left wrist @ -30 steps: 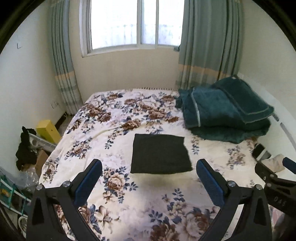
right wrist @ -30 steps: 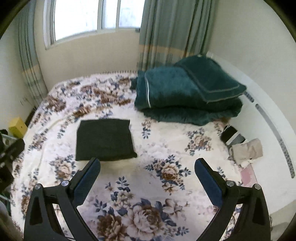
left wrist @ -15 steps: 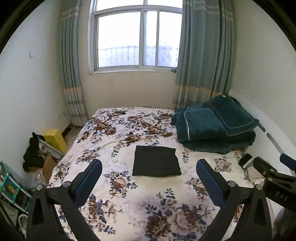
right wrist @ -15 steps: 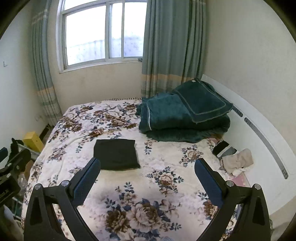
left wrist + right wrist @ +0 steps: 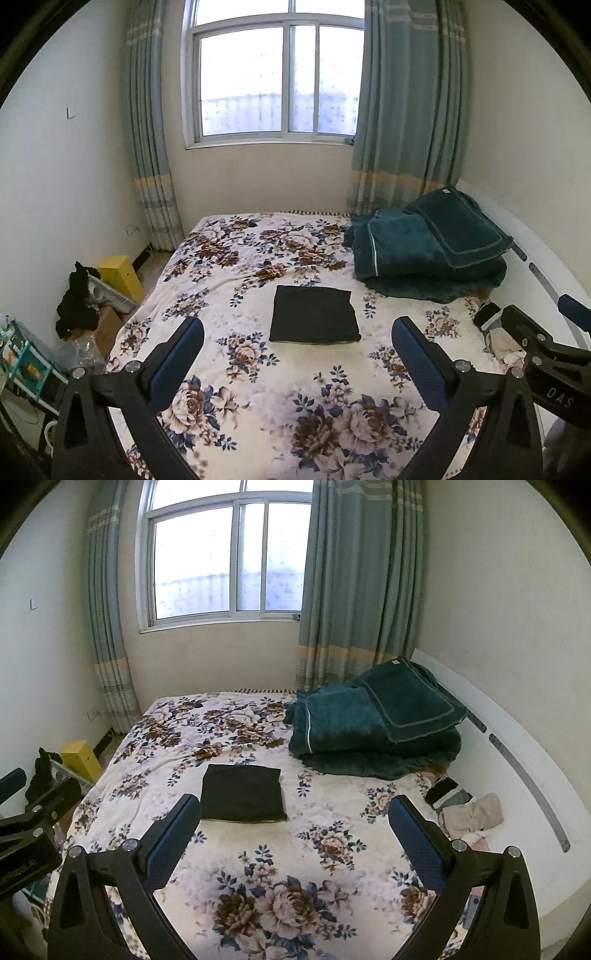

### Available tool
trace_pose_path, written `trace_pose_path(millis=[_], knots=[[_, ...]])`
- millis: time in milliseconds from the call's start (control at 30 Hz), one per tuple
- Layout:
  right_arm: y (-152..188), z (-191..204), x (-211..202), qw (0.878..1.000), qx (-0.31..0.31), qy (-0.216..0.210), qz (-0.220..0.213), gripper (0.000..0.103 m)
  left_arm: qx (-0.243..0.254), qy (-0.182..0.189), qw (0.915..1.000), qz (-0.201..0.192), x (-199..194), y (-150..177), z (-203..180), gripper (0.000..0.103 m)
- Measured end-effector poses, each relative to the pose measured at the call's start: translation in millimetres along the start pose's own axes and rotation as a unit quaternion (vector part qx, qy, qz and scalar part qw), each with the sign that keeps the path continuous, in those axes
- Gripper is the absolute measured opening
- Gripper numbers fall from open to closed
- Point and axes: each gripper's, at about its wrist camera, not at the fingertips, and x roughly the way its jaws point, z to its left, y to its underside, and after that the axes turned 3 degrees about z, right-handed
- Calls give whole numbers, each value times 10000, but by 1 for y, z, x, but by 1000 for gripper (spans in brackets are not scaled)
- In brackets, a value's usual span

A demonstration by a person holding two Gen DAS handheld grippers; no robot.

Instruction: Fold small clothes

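A dark garment (image 5: pixel 314 314) (image 5: pixel 242 793), folded into a neat rectangle, lies flat in the middle of the floral bedspread (image 5: pixel 258 387) (image 5: pixel 295 849). My left gripper (image 5: pixel 297 349) is open, held well back from and above the bed, with nothing between its blue pads. My right gripper (image 5: pixel 293 825) is likewise open and empty, away from the garment. Part of the right gripper (image 5: pixel 543 350) shows at the right edge of the left wrist view, and the left gripper (image 5: pixel 33 819) shows at the left edge of the right wrist view.
A pile of teal blankets (image 5: pixel 428 251) (image 5: pixel 373 727) sits at the bed's far right. Small beige and dark clothes (image 5: pixel 469 808) lie by the white headboard (image 5: pixel 524 760). A yellow box (image 5: pixel 120 275), black cloth and clutter stand on the floor at left.
Both grippers have pulled back and risen away from the bed, so the folded garment looks smaller and the window fills more of the view. Both stay open.
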Motion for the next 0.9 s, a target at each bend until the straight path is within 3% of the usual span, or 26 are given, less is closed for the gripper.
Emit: trace_pose_path(millis=[900], knots=[[-26, -11, 4, 9996, -172, -198, 37, 103, -79, -223, 9997, 59, -9, -5, 2, 103]])
